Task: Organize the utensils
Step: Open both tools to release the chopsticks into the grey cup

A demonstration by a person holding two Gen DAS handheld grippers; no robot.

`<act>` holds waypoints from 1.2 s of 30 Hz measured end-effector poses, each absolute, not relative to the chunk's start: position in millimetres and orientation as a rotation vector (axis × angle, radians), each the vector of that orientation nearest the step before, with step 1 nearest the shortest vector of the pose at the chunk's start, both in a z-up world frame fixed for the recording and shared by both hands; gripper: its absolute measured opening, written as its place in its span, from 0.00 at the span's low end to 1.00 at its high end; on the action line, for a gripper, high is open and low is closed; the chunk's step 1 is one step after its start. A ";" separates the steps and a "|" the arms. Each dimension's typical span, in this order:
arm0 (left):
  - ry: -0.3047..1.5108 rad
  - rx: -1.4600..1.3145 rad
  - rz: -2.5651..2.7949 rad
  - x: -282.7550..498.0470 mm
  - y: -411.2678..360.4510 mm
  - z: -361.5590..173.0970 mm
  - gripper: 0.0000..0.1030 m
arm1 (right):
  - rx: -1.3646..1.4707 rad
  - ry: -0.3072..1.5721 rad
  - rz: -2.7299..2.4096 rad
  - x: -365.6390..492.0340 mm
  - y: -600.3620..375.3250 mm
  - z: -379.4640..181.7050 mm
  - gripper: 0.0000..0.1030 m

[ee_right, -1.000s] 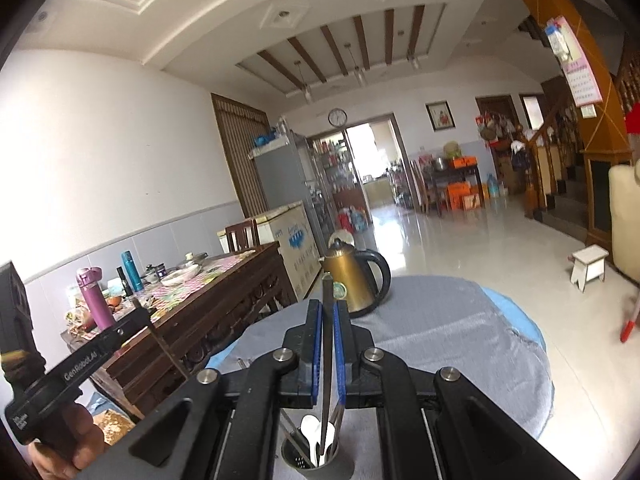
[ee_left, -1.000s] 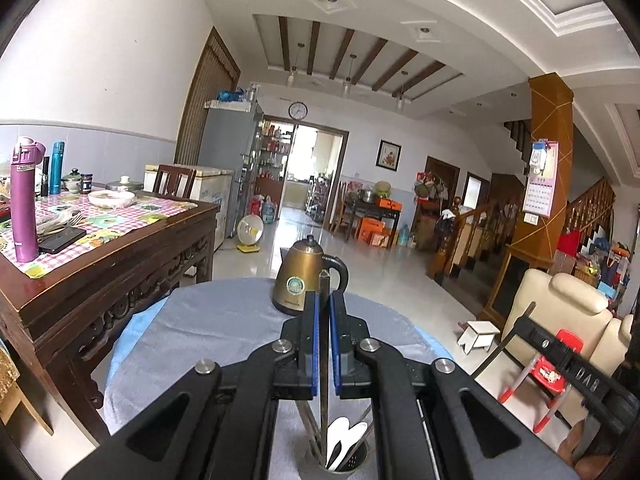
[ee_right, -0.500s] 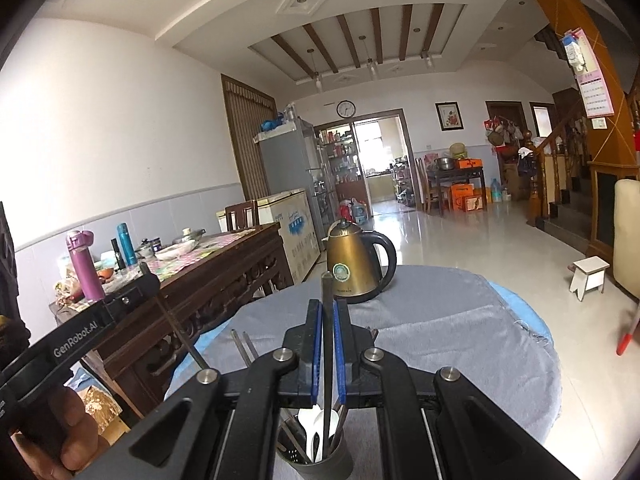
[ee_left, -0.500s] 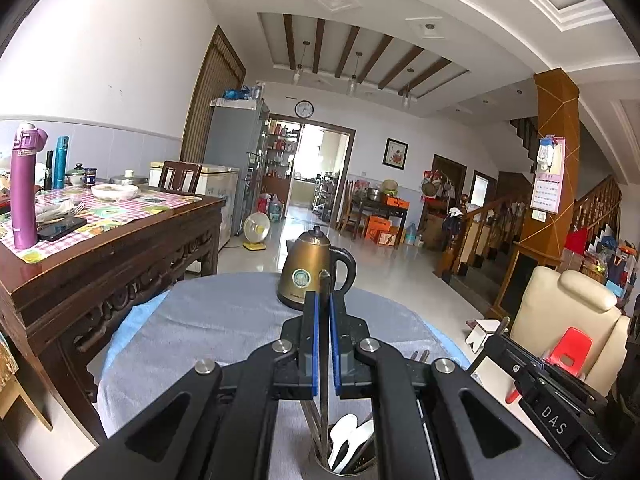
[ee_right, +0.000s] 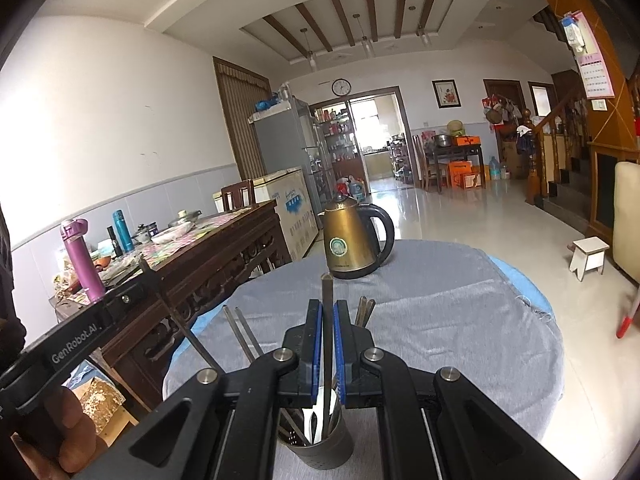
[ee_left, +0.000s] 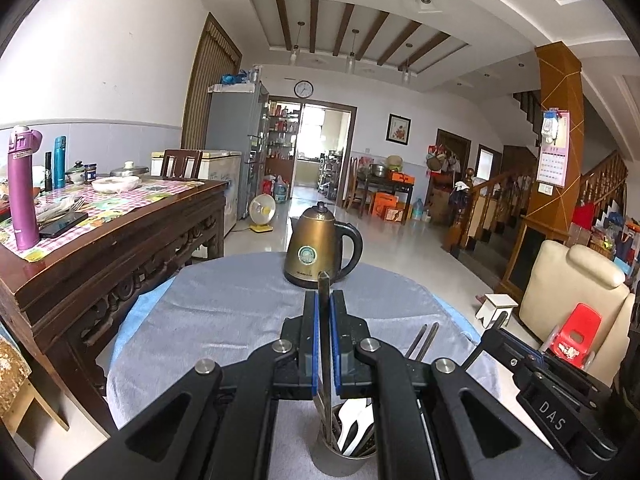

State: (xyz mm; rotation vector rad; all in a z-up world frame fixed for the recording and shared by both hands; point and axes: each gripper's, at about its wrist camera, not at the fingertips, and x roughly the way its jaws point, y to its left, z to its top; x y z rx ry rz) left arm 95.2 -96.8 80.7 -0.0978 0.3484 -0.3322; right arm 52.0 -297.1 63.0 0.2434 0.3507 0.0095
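While each gripper pinches one slim metal utensil upright above the holder, the round table under its grey cloth sets the working area, with one bronze kettle standing well behind. Nearer, a single dark utensil cup sits directly below both tools. My read is that the step in hand is lowering these pieces into the cup: keep each handle vertical, centre it over the rim, descend slowly, and let go only once the tip is well inside, one side at a time so the two do not clash. The left gripper is clamped on one thin utensil whose lower end reaches into the cup; the right gripper is likewise clenched on one utensil handle. Inside the cup I count two white spoon-like pieces and several metal handles; their exact number I cannot tell.
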 end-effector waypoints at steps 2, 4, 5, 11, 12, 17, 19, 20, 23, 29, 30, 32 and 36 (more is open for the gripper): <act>0.355 -0.098 -0.331 96.7 -96.0 80.0 0.05 | 0.243 0.355 0.012 53.4 -296.1 62.2 0.07; 0.361 -0.095 -0.327 97.3 -96.0 78.7 0.05 | 0.243 0.359 0.016 53.9 -294.8 60.8 0.07; 0.364 -0.094 -0.327 97.9 -96.0 78.1 0.06 | 0.243 0.363 0.019 54.5 -294.2 60.4 0.07; 0.378 -0.096 -0.327 103.1 -94.7 75.6 0.06 | 0.243 0.384 0.029 57.4 -290.8 56.4 0.07; 0.381 -0.096 -0.328 103.6 -94.4 75.1 0.06 | 0.244 0.386 0.030 58.3 -290.0 55.8 0.07; 0.392 -0.096 -0.329 104.9 -93.3 72.0 0.06 | 0.247 0.395 0.039 60.1 -286.4 54.0 0.07; 0.397 -0.098 -0.329 105.6 -92.5 70.9 0.06 | 0.250 0.401 0.046 61.9 -285.4 54.2 0.07; 0.401 -0.100 -0.329 105.9 -92.4 70.2 0.06 | 0.249 0.403 0.049 62.5 -284.5 53.7 0.07; 0.413 -0.105 -0.331 107.6 -91.4 68.2 0.06 | 0.246 0.409 0.053 63.9 -282.7 52.3 0.07; 0.428 -0.108 -0.334 110.7 -90.2 65.2 0.06 | 0.249 0.422 0.058 66.7 -281.0 49.7 0.07; 0.429 -0.107 -0.334 110.8 -90.5 64.8 0.06 | 0.251 0.425 0.060 67.6 -280.9 49.1 0.07; 0.434 -0.106 -0.336 111.4 -90.9 63.5 0.06 | 0.252 0.430 0.063 67.8 -280.4 47.8 0.07; 0.441 -0.106 -0.337 111.9 -90.8 62.0 0.06 | 0.251 0.435 0.065 67.5 -279.3 46.3 0.07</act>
